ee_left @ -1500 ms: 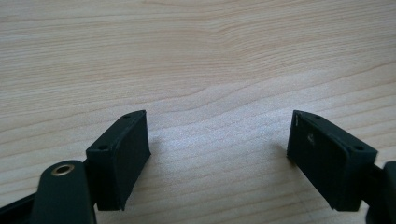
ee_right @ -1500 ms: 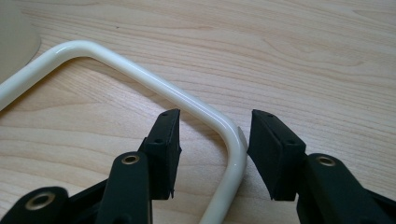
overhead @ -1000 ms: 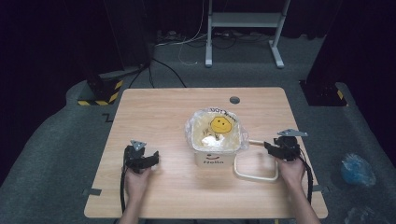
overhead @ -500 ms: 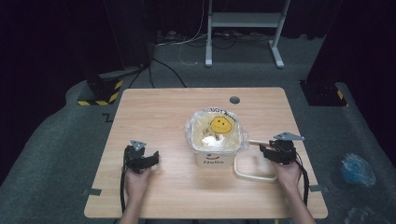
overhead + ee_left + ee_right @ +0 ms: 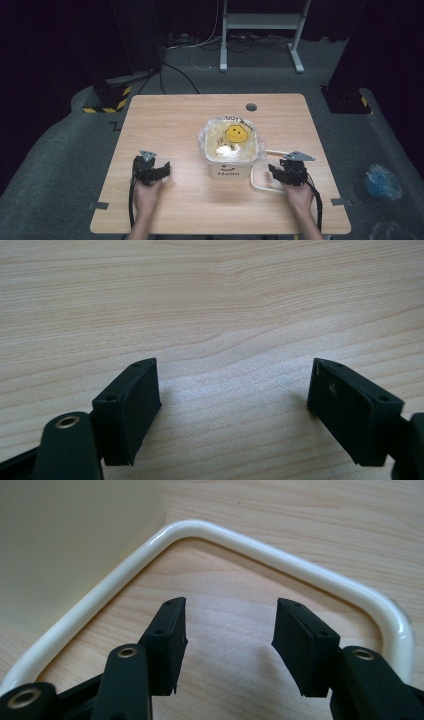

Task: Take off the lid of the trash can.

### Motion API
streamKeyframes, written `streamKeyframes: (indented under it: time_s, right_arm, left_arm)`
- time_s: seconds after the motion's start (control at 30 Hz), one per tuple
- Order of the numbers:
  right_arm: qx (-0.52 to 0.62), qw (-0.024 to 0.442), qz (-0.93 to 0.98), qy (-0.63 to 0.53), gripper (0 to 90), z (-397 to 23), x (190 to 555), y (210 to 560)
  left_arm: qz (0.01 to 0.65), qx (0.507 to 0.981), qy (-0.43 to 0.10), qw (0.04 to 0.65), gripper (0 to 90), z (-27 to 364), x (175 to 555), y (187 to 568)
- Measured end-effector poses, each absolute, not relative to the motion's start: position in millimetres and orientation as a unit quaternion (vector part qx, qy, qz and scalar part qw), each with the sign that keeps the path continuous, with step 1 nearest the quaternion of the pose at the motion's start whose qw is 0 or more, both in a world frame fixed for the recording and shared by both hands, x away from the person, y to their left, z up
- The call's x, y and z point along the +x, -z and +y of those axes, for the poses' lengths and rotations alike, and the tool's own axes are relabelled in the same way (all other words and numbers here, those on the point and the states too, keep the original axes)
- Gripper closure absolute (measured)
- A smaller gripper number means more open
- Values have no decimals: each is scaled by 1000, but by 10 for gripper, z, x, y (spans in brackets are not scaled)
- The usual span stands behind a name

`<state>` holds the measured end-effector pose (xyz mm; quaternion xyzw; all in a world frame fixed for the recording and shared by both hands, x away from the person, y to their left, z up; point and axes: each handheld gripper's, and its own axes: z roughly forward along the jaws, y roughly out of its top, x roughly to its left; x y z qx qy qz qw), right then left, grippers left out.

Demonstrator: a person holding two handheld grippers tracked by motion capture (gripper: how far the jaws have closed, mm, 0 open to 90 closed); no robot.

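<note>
A small white bucket [image 5: 230, 169] lined with a clear plastic bag [image 5: 205, 142] showing a yellow smiley stands mid-table. Its white handle [image 5: 261, 186] lies flat on the wood to its right. My right gripper [image 5: 274, 171] sits low over that handle loop, pointing at the bucket. In the right gripper view the open gripper [image 5: 227, 630] has only bare wood between its jaws, which have just been opening; the handle [image 5: 280, 560] curves ahead and the bucket wall [image 5: 65, 540] is at the left. My left gripper [image 5: 164, 171] rests left of the bucket, open [image 5: 232, 400] over bare table.
The wooden table [image 5: 165, 120] has a round cable hole [image 5: 251, 107] near its far edge. A blue plastic bag [image 5: 382, 181] lies on the floor to the right. A white stand frame [image 5: 260, 20] and cables sit behind the table.
My right gripper has moved left toward the bucket and a little nearer the front edge, now over the handle loop. The left gripper has stayed put.
</note>
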<state>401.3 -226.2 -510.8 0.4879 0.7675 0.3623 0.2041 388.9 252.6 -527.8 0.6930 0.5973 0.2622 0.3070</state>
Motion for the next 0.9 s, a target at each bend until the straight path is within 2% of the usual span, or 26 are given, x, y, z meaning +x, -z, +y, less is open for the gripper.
streamKeyframes:
  time_s: [0.27, 0.43, 0.9]
  right_arm:
    - [488, 208, 769, -357, 463, -2190, 3941, 5218]
    - [482, 228, 772, -348, 459, -2127, 3908, 5235]
    - [486, 226, 770, -346, 428, -2118, 3911, 5235]
  left_arm:
    - [597, 693, -263, 307, 210, 2525, 3888, 5278]
    - [598, 693, -262, 307, 212, 2524, 3881, 5277]
    - [597, 694, -262, 307, 214, 2526, 3875, 5275]
